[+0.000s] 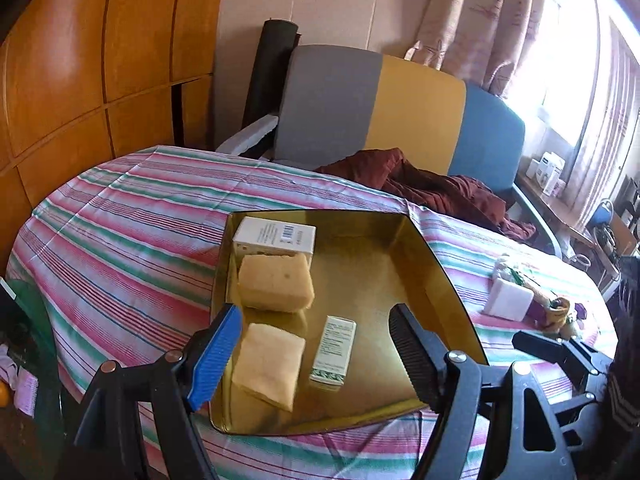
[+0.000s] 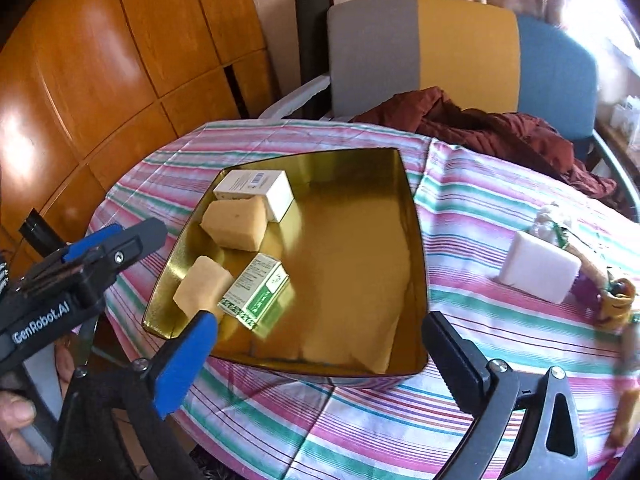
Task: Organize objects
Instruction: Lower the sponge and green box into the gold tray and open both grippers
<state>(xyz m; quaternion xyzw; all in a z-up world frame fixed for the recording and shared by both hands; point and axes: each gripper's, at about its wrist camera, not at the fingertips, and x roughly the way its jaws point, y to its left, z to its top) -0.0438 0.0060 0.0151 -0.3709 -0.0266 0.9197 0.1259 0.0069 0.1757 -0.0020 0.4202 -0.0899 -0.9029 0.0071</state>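
Observation:
A gold metal tray sits on the striped tablecloth. It holds a white box, two yellow sponges and a green-and-white box. My left gripper is open and empty above the tray's near left part. My right gripper is open and empty above the tray's near edge. The left gripper also shows at the left of the right wrist view.
A white block and a pile of small items lie on the table at the right. A dark red cloth lies on a grey, yellow and blue chair behind the table. Wooden cabinets stand at left.

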